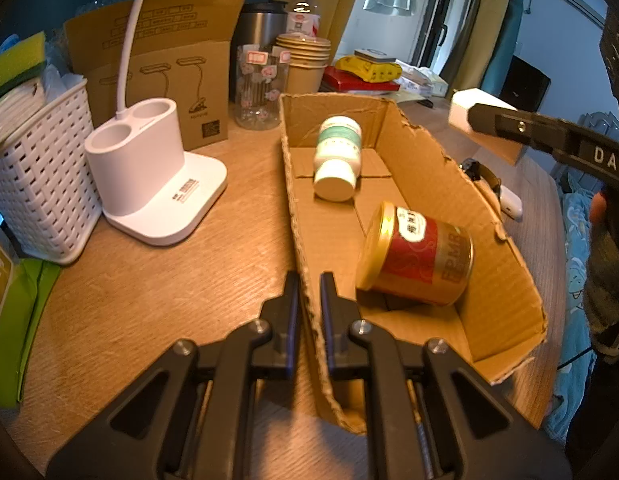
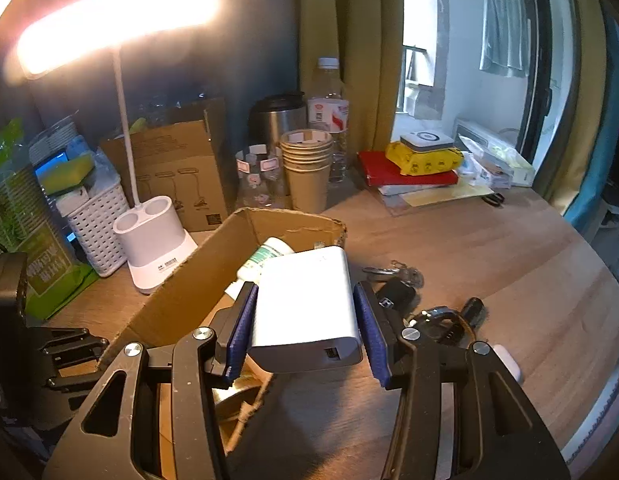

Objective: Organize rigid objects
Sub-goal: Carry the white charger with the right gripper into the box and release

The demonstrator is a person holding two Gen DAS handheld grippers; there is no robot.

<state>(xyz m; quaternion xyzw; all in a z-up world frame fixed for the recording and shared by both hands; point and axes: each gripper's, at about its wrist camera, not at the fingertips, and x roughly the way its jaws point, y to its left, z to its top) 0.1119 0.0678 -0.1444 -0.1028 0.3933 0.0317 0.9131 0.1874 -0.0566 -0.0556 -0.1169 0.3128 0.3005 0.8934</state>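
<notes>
An open cardboard box [image 1: 501,256] lies on the wooden desk. Inside it a white pill bottle [image 1: 336,158] lies on its side at the far end, and a red and gold tin [image 1: 417,254] lies on its side nearer me. My left gripper [image 1: 309,280] is shut on the box's left wall [image 1: 305,276]. My right gripper [image 2: 305,312] is shut on a white power bank [image 2: 305,308] and holds it in the air just right of the box [image 2: 197,280]. From the left wrist view, that power bank [image 1: 465,106] hangs above the box's right wall.
A white lamp base [image 1: 149,168], a white basket [image 1: 37,176], a printed carton [image 1: 165,80], a glass jar [image 1: 261,84], paper cups [image 1: 305,64] and bottles stand behind the box. Keys [image 2: 397,276], a watch [image 2: 449,320] and a small white item [image 1: 509,202] lie right of it.
</notes>
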